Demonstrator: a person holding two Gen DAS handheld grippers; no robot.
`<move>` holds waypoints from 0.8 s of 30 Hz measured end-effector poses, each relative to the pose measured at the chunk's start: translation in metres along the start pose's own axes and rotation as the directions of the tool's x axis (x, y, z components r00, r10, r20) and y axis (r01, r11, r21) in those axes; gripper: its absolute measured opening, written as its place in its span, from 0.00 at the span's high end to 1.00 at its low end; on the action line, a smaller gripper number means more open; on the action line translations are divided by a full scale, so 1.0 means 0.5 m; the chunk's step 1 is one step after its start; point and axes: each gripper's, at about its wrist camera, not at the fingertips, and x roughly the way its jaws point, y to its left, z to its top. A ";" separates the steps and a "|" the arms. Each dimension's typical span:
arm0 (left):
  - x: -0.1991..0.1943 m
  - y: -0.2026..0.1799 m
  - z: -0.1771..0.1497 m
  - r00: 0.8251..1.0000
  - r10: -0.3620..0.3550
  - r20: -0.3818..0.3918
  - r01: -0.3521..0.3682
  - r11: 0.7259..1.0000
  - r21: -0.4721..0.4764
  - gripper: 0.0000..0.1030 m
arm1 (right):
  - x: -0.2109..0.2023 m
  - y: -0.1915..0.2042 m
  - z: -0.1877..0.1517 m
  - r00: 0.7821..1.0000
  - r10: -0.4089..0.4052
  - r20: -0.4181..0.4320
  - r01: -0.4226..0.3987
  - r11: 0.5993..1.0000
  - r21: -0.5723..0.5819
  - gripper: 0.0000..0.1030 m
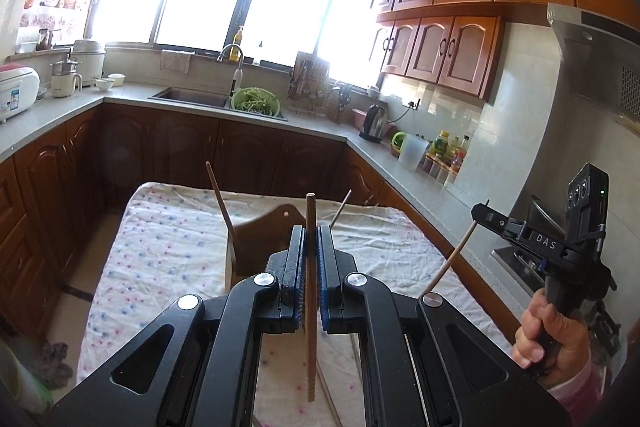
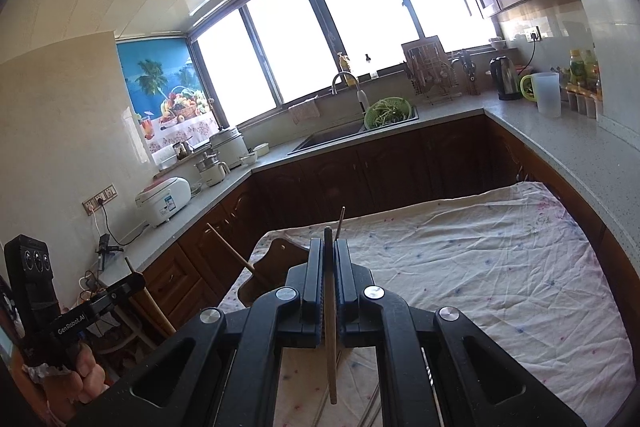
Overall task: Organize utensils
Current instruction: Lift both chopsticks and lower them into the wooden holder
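My left gripper (image 1: 311, 235) is shut on a wooden chopstick (image 1: 310, 347) that stands upright between its blue pads, above the cloth-covered table (image 1: 172, 247). Just beyond it is a brown wooden holder (image 1: 264, 227) with a chopstick (image 1: 222, 203) leaning out of it. My right gripper (image 2: 328, 247) is shut on another chopstick (image 2: 330, 355), also upright, with the holder (image 2: 276, 259) ahead to its left. Each gripper appears in the other's view: the right gripper (image 1: 480, 213) with its stick (image 1: 448, 265), the left gripper (image 2: 136, 281) with its stick (image 2: 160, 315). Thin utensils (image 2: 372, 407) lie on the cloth below.
A grey counter (image 1: 320, 125) wraps around the table on three sides. It carries a sink with a green colander (image 1: 256, 101), a kettle (image 1: 374, 123), a white jug (image 2: 548, 93), bottles and a rice cooker (image 2: 164, 201). A range hood (image 1: 592, 59) hangs at the right.
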 end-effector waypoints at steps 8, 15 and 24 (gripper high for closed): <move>0.018 0.018 0.091 0.993 0.031 0.114 -0.033 0.999 0.015 0.95 | 0.040 0.022 0.082 0.996 0.030 0.079 -0.029 1.000 -0.002 0.95; 0.071 0.054 0.138 0.984 0.062 0.165 -0.062 0.998 -0.002 0.95 | 0.110 0.032 0.131 0.993 0.040 0.111 -0.040 0.999 0.002 0.95; 0.154 0.127 0.103 0.974 0.125 0.187 -0.112 0.990 -0.083 0.95 | 0.220 0.001 0.094 0.998 0.014 0.053 -0.016 0.999 0.036 0.95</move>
